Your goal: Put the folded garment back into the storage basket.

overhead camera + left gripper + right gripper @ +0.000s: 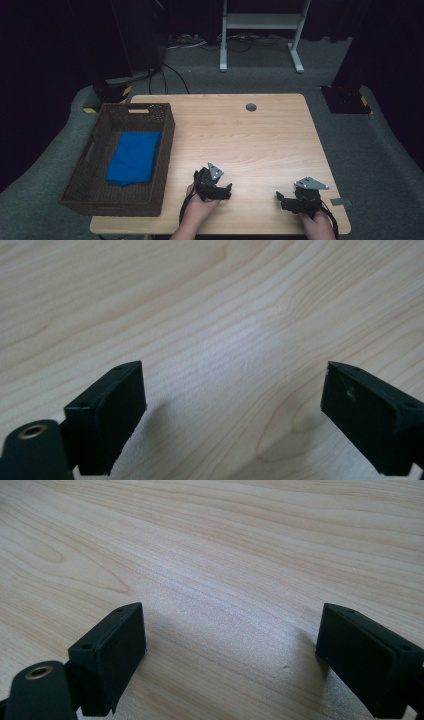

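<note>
A folded blue cloth (134,157) lies inside a dark brown woven basket (165,145) on the left part of the light wooden table (250,140). My left gripper (226,190) rests low over the table near its front edge, right of the basket, jaws wide apart with bare wood between them (235,390). My right gripper (281,198) sits near the front right of the table, also open, with nothing but wood grain between its jaws (232,635). A hand holds each gripper from below.
A round grey grommet (251,107) is set in the table near its far edge. A small grey tab (341,202) sticks out at the front right edge. Beyond the table stand a white metal frame (260,30), cables and dark equipment on grey carpet.
</note>
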Demonstrator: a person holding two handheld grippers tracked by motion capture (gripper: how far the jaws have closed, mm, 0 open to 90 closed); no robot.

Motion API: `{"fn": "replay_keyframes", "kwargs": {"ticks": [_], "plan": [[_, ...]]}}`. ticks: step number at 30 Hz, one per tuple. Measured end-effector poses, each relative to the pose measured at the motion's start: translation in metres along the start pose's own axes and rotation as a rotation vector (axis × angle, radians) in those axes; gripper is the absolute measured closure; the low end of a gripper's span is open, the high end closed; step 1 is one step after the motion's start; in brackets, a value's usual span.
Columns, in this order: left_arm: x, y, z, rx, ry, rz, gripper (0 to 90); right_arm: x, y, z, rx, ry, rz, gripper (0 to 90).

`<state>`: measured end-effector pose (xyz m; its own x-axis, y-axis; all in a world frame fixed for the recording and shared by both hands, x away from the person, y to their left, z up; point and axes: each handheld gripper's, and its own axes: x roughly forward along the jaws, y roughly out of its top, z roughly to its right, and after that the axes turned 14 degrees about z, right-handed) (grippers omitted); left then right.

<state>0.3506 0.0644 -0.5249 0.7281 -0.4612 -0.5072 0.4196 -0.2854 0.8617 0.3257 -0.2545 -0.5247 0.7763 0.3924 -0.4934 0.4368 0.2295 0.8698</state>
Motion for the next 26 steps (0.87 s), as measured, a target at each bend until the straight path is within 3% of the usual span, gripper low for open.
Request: {"fn": "replay_keyframes", "kwargs": {"ticks": [7, 26], "plan": [[-0.0004, -0.0034, 0.0021, -0.006, -0.012, -0.008, 0.6, 0.0005, 0.0001, -0.0005, -0.002, 0.001, 0.000, 12.3], [-0.0024, -0.0047, 0.0031, -0.007, -0.024, -0.005, 1.1, 0.0003, 0.0000, -0.0008, -0.002, 0.001, 0.000, 12.4]]}}
